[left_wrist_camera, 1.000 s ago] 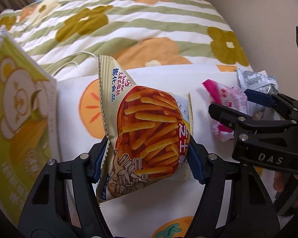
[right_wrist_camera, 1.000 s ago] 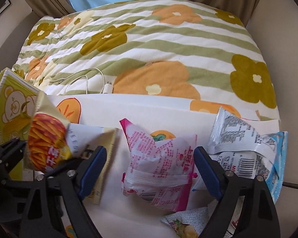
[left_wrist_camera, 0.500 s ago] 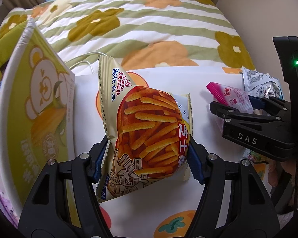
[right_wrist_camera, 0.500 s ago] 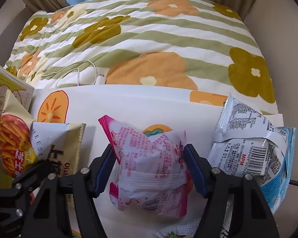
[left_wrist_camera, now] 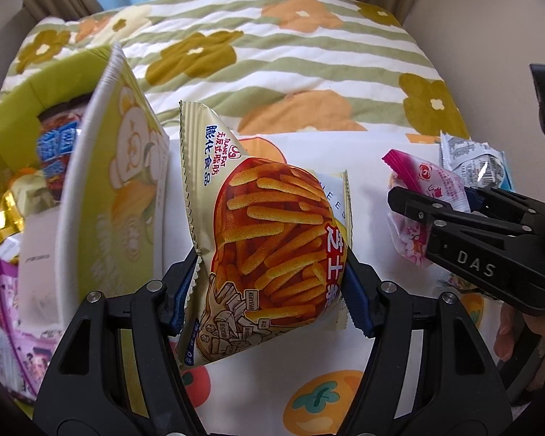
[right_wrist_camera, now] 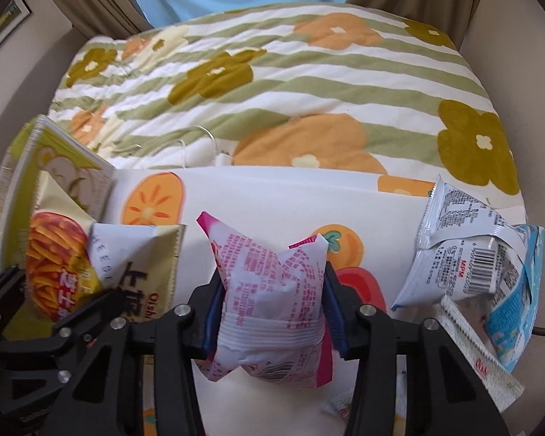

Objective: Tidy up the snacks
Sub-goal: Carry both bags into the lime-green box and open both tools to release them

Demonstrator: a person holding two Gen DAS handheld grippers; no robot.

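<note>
Far left, only in left view: green bear-print box, packets inside blurred. Left tongs clenched on cheese-stick bag. Right tongs squeezing pink-and-white snack packet above persimmon-print surface. Far right: white-and-blue packets, print unreadable.

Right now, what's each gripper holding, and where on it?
Left gripper is shut on the cheese-stick bag, pinching its lower side edges. Right gripper is shut on the pink-and-white snack packet, squeezing its middle from both sides.
</note>
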